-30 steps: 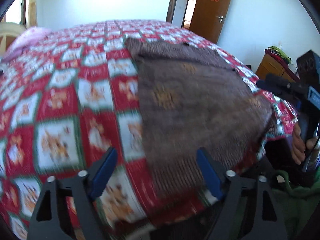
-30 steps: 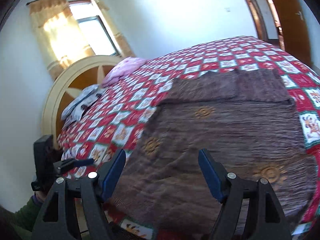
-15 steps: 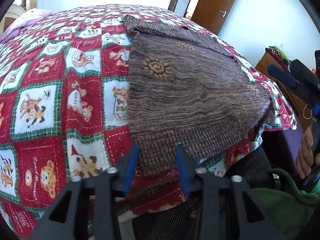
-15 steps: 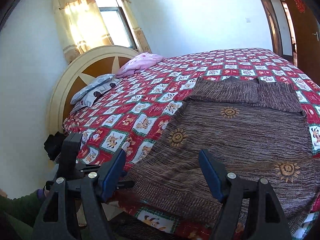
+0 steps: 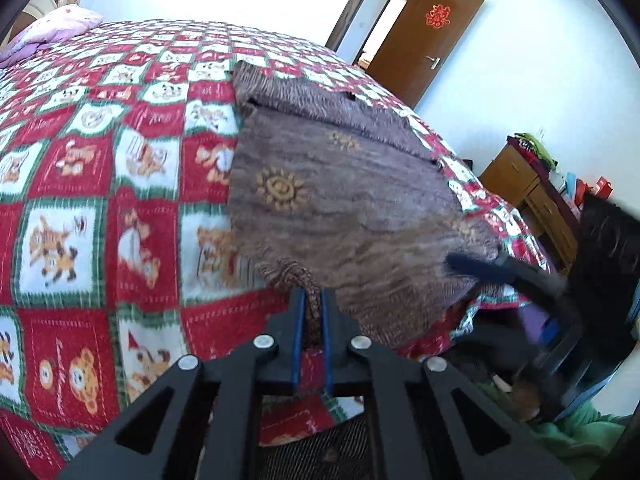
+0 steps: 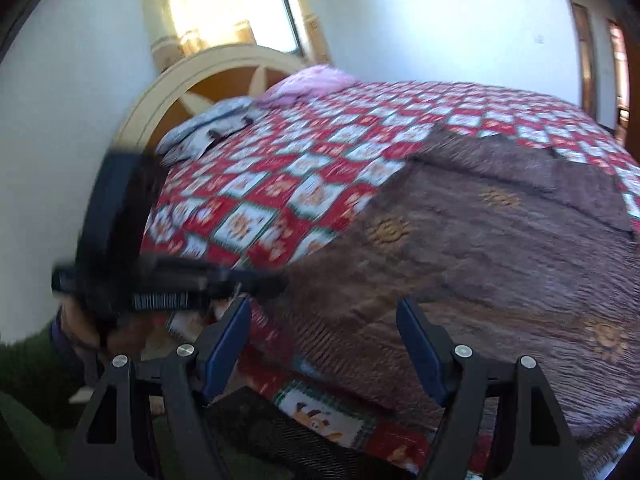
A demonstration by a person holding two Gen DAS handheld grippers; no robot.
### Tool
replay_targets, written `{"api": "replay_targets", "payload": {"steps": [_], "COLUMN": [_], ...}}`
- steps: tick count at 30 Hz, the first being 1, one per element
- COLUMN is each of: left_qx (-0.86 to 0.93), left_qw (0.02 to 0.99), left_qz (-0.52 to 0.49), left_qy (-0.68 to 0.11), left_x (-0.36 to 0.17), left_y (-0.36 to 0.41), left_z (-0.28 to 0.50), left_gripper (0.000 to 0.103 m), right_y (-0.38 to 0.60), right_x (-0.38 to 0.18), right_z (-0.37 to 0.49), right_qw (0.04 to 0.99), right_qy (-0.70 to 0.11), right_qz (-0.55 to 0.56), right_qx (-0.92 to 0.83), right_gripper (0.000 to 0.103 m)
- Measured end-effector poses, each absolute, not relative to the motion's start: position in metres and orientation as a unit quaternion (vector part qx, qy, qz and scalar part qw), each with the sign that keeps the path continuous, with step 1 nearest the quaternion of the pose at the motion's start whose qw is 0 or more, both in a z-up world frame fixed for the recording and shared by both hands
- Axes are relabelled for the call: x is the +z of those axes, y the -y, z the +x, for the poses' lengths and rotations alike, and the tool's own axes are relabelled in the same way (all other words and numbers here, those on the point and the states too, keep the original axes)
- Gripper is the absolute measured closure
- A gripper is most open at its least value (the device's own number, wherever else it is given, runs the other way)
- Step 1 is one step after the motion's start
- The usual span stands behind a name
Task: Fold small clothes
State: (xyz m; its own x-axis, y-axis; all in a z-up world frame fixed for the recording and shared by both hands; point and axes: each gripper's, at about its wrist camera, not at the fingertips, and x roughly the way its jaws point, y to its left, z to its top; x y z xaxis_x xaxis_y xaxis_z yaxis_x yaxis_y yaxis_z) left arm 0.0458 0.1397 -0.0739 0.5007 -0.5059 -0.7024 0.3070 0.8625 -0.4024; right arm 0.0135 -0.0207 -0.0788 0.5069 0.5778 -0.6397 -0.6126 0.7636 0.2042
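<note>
Bedroom light falls on a bed point(image 5: 100, 184) covered by a red-and-white cartoon-patch quilt, and on it lies a brown knitted sweater point(image 5: 348, 200) with sun motifs, spread flat near the foot edge, its sleeves folded across the top.

At the sweater's near left hem corner the left gripper point(image 5: 312, 312) has its jaws pressed together on a bunched bit of knit. The right gripper point(image 6: 324, 340) hangs over the near edge of the sweater point(image 6: 500, 248) with its jaws spread and nothing between them.

This looks like the start of the bottom-to-top fold: one corner is taken, the other is not. The next move likely calls for the right gripper to close on the right hem corner, then both to lift and carry the hem toward the sleeves.

Only the left wrist view shows the pinch, the brown door point(image 5: 424, 40) and a wooden cabinet point(image 5: 520, 184); only the right wrist view shows the headboard point(image 6: 208, 92), pillows point(image 6: 308, 82) and the curtained window point(image 6: 228, 4).
</note>
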Motion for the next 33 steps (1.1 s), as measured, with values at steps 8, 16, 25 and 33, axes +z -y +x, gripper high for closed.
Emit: {"api": "replay_targets", "payload": {"steps": [8,16,25,33], "left_qx": [-0.26,-0.265,-0.349,-0.415], "left_qw": [0.845,0.859,0.851,0.77], "left_qz": [-0.117,-0.037,0.201,0.422], "left_qy": [-0.451,-0.437,-0.337,-0.239], "left_x": [-0.058,-0.043,-0.036,-0.071], "left_y": [-0.125,-0.123,-0.106,-0.057], "left_z": [0.064,0.077,0.08,0.067], "left_gripper": [0.095,0.051,0.014,0.014], "right_y": [-0.02,-0.007,0.033,0.046], "right_x": [-0.115,-0.129,-0.132,-0.107], "right_z": [0.032,0.079,0.12,0.155], "right_qw": [0.837,0.844,0.801,0.758], "right_qy": [-0.399,-0.423,-0.475,-0.507], "right_qz": [-0.092,-0.03,0.084,0.121], "right_qx": [0.363,0.328,0.355,0.391], "right_gripper": [0.027,0.099,0.099,0.099]}}
